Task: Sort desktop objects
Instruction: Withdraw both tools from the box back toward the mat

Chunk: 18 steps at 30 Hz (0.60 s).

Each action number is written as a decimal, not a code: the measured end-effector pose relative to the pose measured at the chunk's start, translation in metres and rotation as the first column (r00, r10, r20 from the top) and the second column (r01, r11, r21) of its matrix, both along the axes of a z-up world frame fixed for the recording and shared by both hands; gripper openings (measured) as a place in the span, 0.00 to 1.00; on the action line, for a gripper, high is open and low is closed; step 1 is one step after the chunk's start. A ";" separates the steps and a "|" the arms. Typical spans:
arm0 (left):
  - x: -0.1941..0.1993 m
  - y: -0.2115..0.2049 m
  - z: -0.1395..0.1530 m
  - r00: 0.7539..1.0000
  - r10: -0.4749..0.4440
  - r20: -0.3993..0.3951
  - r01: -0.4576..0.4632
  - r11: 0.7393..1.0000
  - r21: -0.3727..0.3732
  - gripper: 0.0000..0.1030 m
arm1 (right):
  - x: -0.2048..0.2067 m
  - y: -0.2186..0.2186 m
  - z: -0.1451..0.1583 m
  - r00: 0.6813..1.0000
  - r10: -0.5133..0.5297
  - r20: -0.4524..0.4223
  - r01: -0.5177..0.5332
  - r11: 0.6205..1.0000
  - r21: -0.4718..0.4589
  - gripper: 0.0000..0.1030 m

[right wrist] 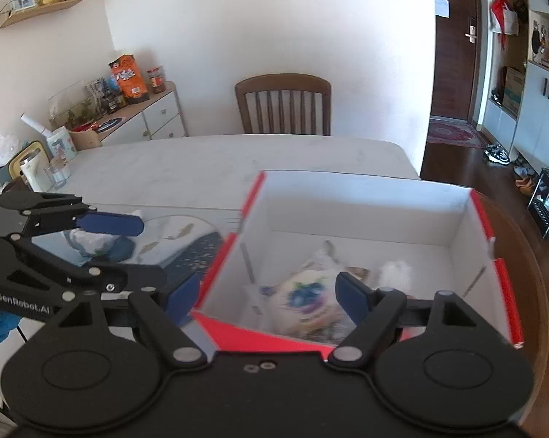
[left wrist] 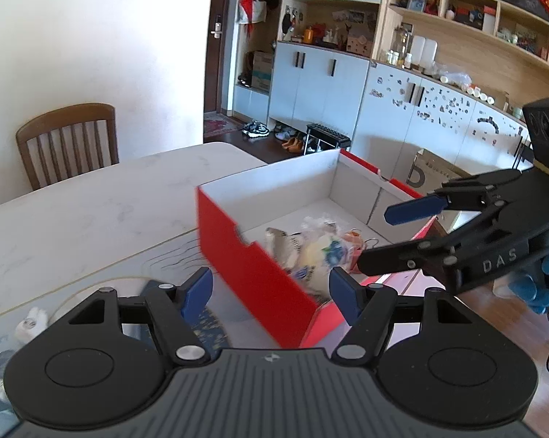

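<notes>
— Hovering over the red box (right wrist: 384, 197), the right gripper (right wrist: 270, 297) has its jaws spread and nothing between them; why there?

— Likely because the snack packet (right wrist: 307, 299) already lies on the box floor, near its front wall. It looks like a drop point.

— And the left gripper (left wrist: 270, 294)?

— Half open, empty too, straddling the box's red side wall. The box sits at the table (right wrist: 216, 160) corner, beside the printed mat (right wrist: 186, 241), so both hands reach it easily.
</notes>
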<state>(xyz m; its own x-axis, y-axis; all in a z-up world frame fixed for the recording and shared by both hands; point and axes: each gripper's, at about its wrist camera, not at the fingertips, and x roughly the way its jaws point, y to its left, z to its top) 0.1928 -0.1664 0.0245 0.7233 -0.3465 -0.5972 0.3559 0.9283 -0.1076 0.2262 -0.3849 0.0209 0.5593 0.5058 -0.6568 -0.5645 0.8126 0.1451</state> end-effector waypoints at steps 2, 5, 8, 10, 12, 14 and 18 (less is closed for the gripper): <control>-0.006 0.014 0.000 1.000 0.009 0.002 -0.009 1.000 -0.003 0.68 | -0.007 0.011 0.000 1.000 0.001 -0.003 -0.001 1.000 0.004 0.80; -0.014 0.036 -0.001 1.000 0.023 0.004 -0.023 1.000 -0.011 0.77 | -0.019 0.030 -0.001 1.000 0.004 -0.016 -0.004 1.000 0.010 0.82; -0.022 0.057 -0.002 0.999 0.033 0.003 -0.033 0.999 -0.015 0.77 | -0.032 0.049 -0.003 1.000 0.015 -0.026 -0.015 1.000 0.012 0.82; -0.029 0.073 -0.003 0.999 0.044 0.002 -0.044 0.999 -0.018 0.77 | -0.040 0.063 -0.004 0.999 0.035 -0.029 -0.035 0.999 0.012 0.82; -0.034 0.087 -0.005 0.998 0.055 -0.004 -0.055 0.998 -0.021 0.78 | -0.049 0.079 -0.006 0.998 0.058 -0.021 -0.058 0.998 -0.004 0.83; -0.038 0.103 -0.008 0.998 0.068 -0.008 -0.069 0.997 -0.023 0.78 | -0.057 0.094 -0.008 0.997 0.074 -0.021 -0.074 0.997 -0.011 0.84; -0.047 0.133 -0.013 0.996 0.090 -0.016 -0.090 0.995 -0.031 0.78 | -0.072 0.123 -0.015 0.996 0.082 -0.033 -0.082 0.997 -0.013 0.86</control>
<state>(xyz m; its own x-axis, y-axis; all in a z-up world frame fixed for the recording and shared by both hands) 0.1462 -0.0333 0.0118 0.7438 -0.2995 -0.5976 0.2694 0.9525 -0.1421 0.1545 -0.2618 0.0064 0.4944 0.5392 -0.6818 -0.6246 0.7659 0.1528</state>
